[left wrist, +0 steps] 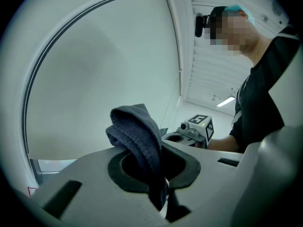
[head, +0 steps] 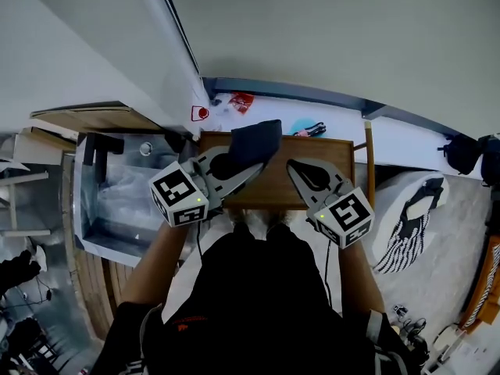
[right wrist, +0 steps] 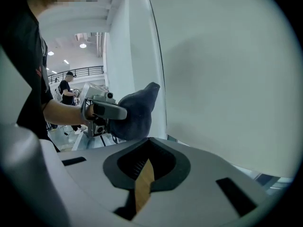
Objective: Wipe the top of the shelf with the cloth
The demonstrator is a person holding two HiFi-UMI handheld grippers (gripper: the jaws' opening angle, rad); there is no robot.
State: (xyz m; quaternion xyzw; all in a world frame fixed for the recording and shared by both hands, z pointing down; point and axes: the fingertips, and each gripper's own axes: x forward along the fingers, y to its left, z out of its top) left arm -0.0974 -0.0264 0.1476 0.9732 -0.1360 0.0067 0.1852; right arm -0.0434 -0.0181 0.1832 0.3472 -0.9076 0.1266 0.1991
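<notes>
1. Your left gripper (head: 248, 169) has its fingers clenched on the cloth (head: 254, 141). In the left gripper view the dark blue fabric is pinched between the pads and bunches upward past them.
2. In the head view the cloth sits at the centre of the frame, over the upper left part of the wooden shelf (head: 277, 190). No view shows whether it touches the wood.
3. Your right gripper (head: 300, 170) is just right of the cloth, over the right half of the shelf. Its fingers are closed together and hold nothing; in the right gripper view only a thin strip of wood shows through them.
4. The two grippers lie side by side, tips pointing toward the wall (head: 328, 30) at the top of the frame.
5. A grey bin (head: 80, 201) with clear plastic inside stands at the left of the frame, beside the shelf.
6. A red item (head: 241, 101) lies on the white ledge beyond the shelf, at upper centre.
</notes>
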